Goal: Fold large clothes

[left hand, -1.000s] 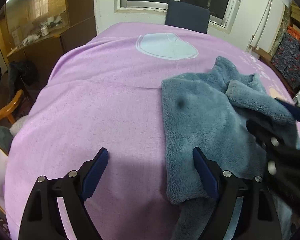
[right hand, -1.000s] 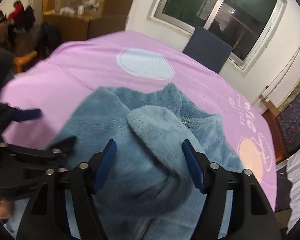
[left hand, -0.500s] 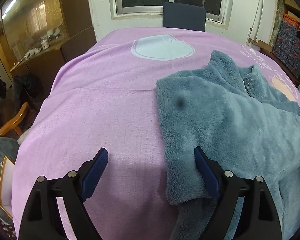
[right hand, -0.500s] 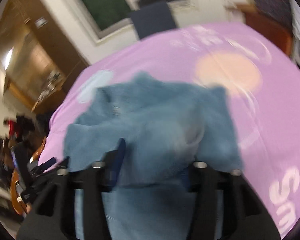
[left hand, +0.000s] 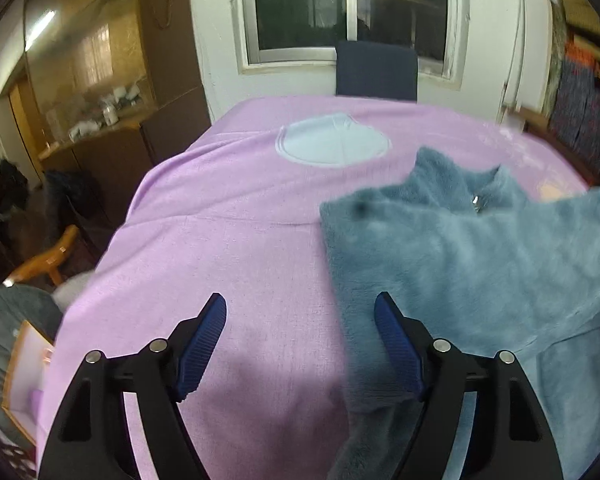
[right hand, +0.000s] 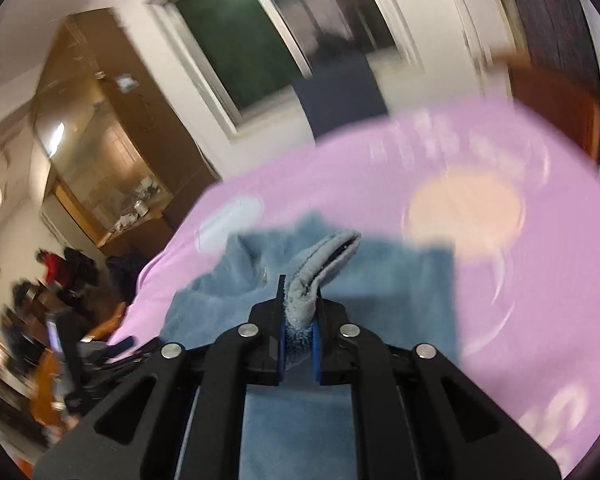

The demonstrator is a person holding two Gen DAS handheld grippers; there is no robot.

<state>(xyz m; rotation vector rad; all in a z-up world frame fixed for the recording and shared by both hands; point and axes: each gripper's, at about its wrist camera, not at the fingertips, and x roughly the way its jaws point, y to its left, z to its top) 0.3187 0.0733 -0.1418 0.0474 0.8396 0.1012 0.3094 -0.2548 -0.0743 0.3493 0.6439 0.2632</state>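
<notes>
Blue-grey fleece garment: plush, rumpled, lying lower right on the pink-covered tabletop, collar toward the window, long axis running near to far. Left claw: jaws closing, nothing pinched, right pad at the garment's edge. Right claw: clenched on a garment fold.

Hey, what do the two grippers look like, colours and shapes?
Both look alike. The left gripper has a black, angular frame with triangular cut-outs and round silver bolt heads at the joints; its two fingers carry ribbed blue pads. The right gripper has the same black frame, silver bolts and blue pads. No cables, markings or sleeves show in either view.
</notes>
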